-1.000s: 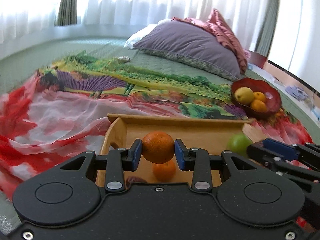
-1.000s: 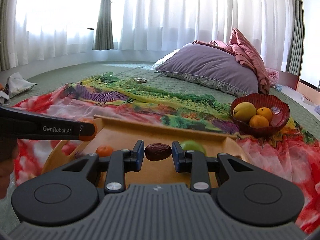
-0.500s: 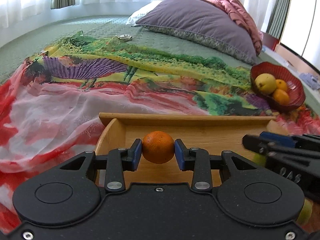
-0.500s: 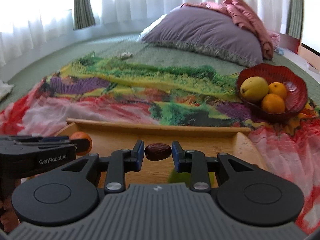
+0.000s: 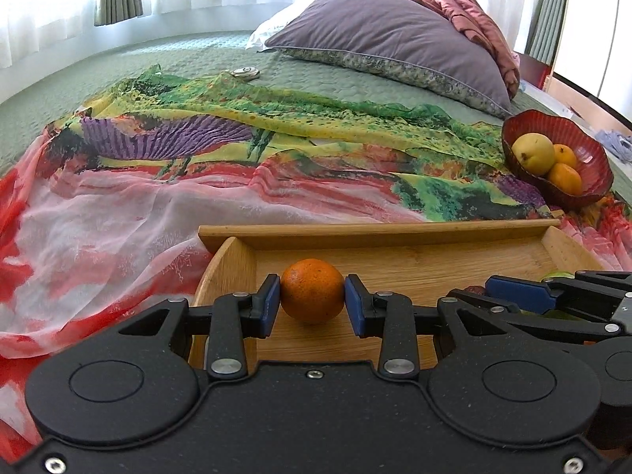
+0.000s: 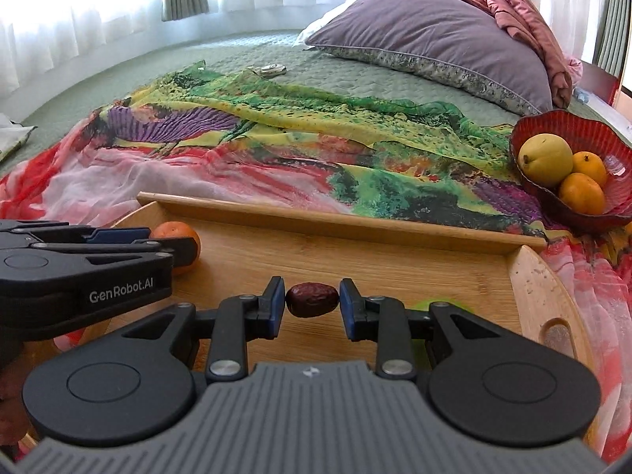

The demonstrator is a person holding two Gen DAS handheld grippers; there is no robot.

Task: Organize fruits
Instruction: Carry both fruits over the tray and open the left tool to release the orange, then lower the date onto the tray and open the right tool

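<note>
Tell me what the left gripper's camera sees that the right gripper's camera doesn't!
Only the left wrist view shows the whole orange squeezed in the left gripper.

Only the right wrist view shows the dark red date clearly, pinched in the right gripper, plus a crumpled cloth at the far left edge.

Both show the wooden tray, the red bowl holding a yellow fruit and two oranges, the purple pillow, the colourful scarf and a bit of green fruit.

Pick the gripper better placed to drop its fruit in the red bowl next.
Right. The right gripper, holding the date, is on the bowl's side; the left gripper, holding the orange, would have to cross it.
</note>
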